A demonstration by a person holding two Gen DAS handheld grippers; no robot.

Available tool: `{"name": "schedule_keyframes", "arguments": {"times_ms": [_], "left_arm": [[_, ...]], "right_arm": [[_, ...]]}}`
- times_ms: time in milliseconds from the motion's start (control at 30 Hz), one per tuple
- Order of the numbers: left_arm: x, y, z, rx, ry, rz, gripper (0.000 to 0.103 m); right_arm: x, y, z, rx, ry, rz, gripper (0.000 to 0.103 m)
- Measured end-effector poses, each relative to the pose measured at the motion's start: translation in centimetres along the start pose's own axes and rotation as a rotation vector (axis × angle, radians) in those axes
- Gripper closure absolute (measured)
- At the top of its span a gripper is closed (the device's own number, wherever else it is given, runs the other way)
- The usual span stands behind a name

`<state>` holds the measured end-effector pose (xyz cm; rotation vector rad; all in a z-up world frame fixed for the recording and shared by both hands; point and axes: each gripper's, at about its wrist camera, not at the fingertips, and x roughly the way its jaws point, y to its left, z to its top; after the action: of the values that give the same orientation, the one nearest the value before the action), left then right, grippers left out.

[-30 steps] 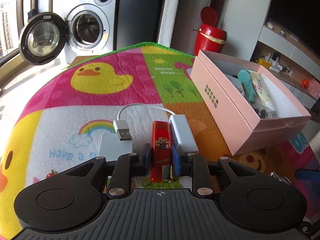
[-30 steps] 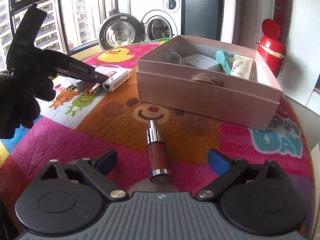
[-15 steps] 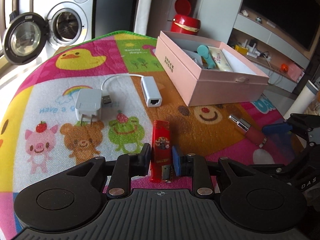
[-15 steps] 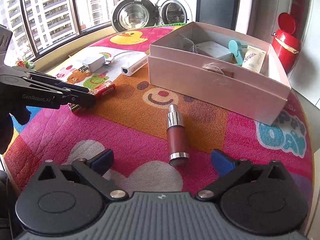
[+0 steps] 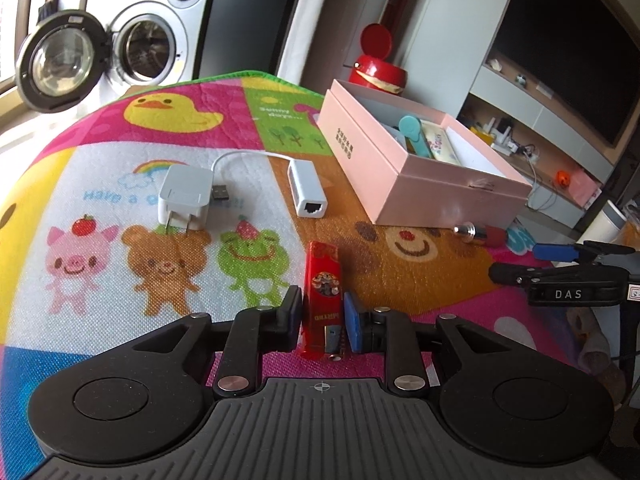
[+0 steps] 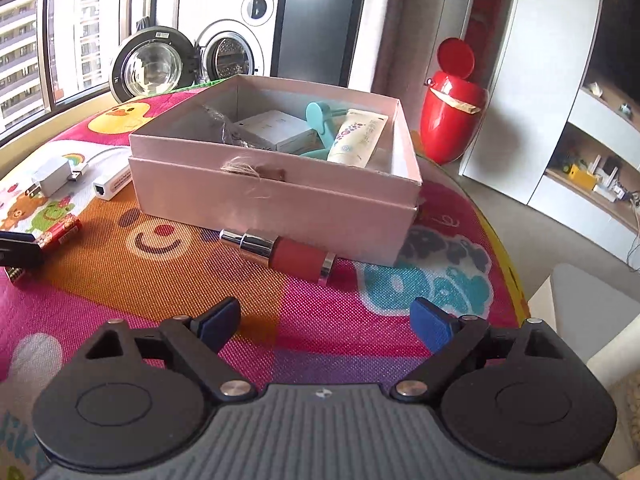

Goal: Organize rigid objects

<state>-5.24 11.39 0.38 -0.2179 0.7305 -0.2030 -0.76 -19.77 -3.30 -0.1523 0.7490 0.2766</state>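
Observation:
My left gripper (image 5: pixel 322 318) is shut on a red lighter (image 5: pixel 323 284) and holds it just above the colourful mat. The lighter also shows in the right wrist view (image 6: pixel 60 232). My right gripper (image 6: pixel 326 322) is open and empty, with a red lipstick-like bottle (image 6: pixel 280 254) lying on the mat ahead of it, against the front wall of the pink box (image 6: pixel 280 200). The box holds a teal tool (image 6: pixel 320 120), a cream tube (image 6: pixel 358 136) and a white carton (image 6: pixel 276 128).
A white charger plug (image 5: pixel 186 196) and a white USB network adapter (image 5: pixel 306 192) lie on the mat (image 5: pixel 120 160) left of the box. A red bin (image 6: pixel 452 120) stands behind the table. The table edge curves close on the right.
My left gripper drew back from the plug and adapter with the lighter in it. My right gripper swung right and nearer; the bottle now lies crosswise against the box.

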Motion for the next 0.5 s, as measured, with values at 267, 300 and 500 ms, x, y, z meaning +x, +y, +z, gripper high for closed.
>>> {"name": "schedule_keyframes", "arguments": {"times_ms": [267,300,500], "left_arm": [[0.9,-1.0,0.6,0.050,0.004,0.044,0.076],[1.1,-1.1,0.8,0.047,0.005,0.049,0.076],[1.3,-2.2,0.9,0.112,0.022,0.086,0.076]], "right_arm": [[2.3,2.6,1.9,0.126,0.028,-0.022,0.006],[2.5,2.9,1.9,0.126,0.028,-0.040,0.006],[1.9,3.0,1.8,0.100,0.009,-0.044,0.025]]}}
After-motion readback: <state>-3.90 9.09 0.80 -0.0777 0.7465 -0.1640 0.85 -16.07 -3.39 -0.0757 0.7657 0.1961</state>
